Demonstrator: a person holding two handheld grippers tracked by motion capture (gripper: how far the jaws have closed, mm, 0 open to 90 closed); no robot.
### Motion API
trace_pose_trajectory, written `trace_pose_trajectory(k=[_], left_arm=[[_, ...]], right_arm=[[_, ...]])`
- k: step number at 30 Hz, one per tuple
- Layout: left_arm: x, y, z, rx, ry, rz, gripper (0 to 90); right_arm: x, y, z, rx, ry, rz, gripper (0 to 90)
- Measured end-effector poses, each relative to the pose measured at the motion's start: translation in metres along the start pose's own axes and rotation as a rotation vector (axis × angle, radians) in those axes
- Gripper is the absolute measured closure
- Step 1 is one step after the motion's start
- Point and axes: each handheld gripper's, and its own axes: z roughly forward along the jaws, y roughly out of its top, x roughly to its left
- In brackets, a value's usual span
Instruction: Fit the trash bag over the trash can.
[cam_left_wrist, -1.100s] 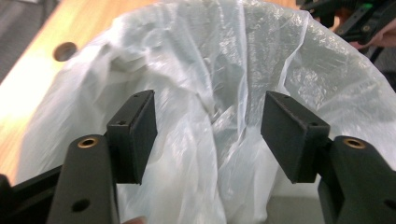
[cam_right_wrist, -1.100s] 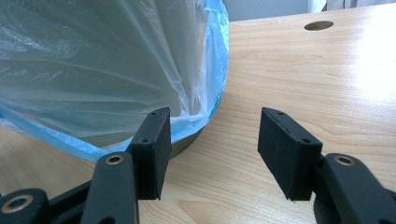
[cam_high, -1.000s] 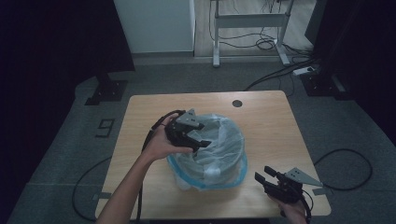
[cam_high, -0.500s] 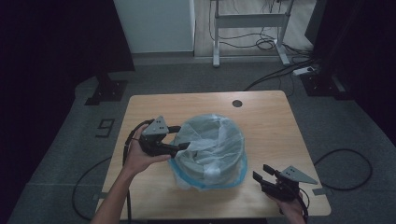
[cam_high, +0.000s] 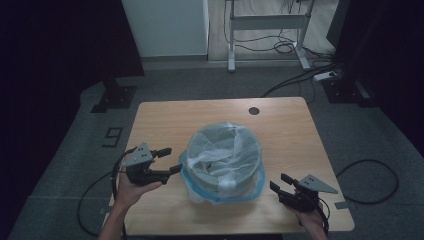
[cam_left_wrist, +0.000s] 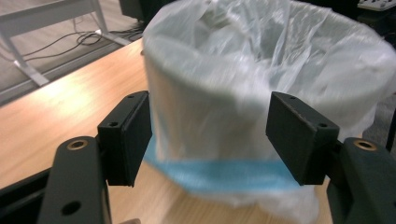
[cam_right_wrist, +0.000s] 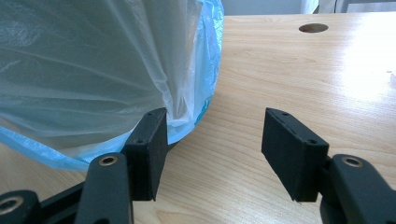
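A round grey bin (cam_high: 225, 160) lined with a clear plastic bag stands at the middle of the wooden table (cam_high: 165, 117). The bag's blue-edged hem (cam_high: 252, 189) is draped around the base. My left gripper (cam_high: 171, 160) is held just left of the bin, open, its jaws pointing at the bin's side with a small gap. In the left gripper view the lined bin (cam_left_wrist: 261, 74) stands beyond the open gripper (cam_left_wrist: 210, 126), untouched. My right gripper (cam_high: 279, 182) hovers open at the bin's front right. In the right gripper view the bag (cam_right_wrist: 93, 70) hangs beside the left pad of the gripper (cam_right_wrist: 215, 135).
A round cable hole (cam_high: 254, 110) sits near the table's far edge. Bare wood lies right of the bin (cam_right_wrist: 299, 79). Beyond the table are a white desk frame (cam_high: 265, 22), floor cables (cam_high: 370, 172) and a dark stand (cam_high: 115, 92).
My left gripper has moved left and down, away from the bin's left rim to a spot beside the bin. The right gripper has stayed where it was.
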Motion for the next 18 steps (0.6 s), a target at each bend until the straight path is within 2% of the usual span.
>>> trace_pose_trajectory(k=[2,7,13,18], left_arm=[[0.0,-0.013,-0.004,-0.008,0.025,-0.016,30.9],[0.002,-0.045,-0.012,-0.021,0.048,-0.068,31.1],[0.002,-0.075,-0.015,0.009,0.088,-0.096,31.1],[-0.002,-0.096,-0.015,0.034,0.092,-0.118,31.2]], right_arm=[[0.0,0.0,0.001,0.001,-0.001,-0.002,40.0],[-0.002,0.0,0.0,0.004,-0.007,-0.01,39.8],[-0.006,-0.002,-0.004,0.003,-0.021,-0.007,39.8],[-0.01,-0.003,-0.006,0.003,-0.031,0.001,39.8]])
